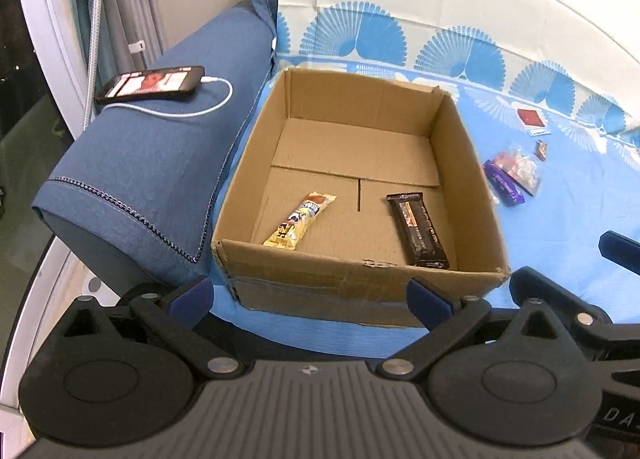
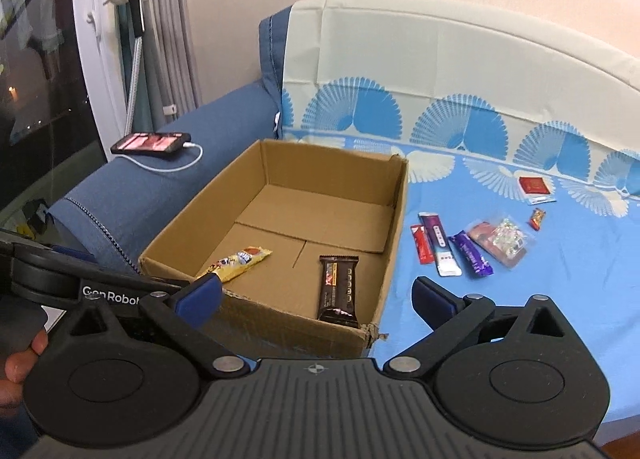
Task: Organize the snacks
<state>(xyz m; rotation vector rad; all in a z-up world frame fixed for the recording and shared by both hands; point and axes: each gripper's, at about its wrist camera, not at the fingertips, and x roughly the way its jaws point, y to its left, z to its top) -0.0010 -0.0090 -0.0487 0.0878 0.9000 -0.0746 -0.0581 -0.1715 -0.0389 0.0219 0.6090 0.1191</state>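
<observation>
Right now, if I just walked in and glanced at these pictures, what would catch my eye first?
An open cardboard box sits on a bright blue patterned sheet, holding just two snacks: a yellow bar on its left side and a dark brown bar on its right. More small packets lie scattered on the sheet to the box's right. A lit phone charges on the blue armrest at the left.

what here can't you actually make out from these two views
- Red and purple sticks: hidden in the left wrist view by the cardboard box wall.
- Clear packet contents: too small in both views.
- Dark bar lettering: blurred.
- Phone screen: too small to read.
- Person: only fingertips, cut off by the right wrist view's edge.
</observation>
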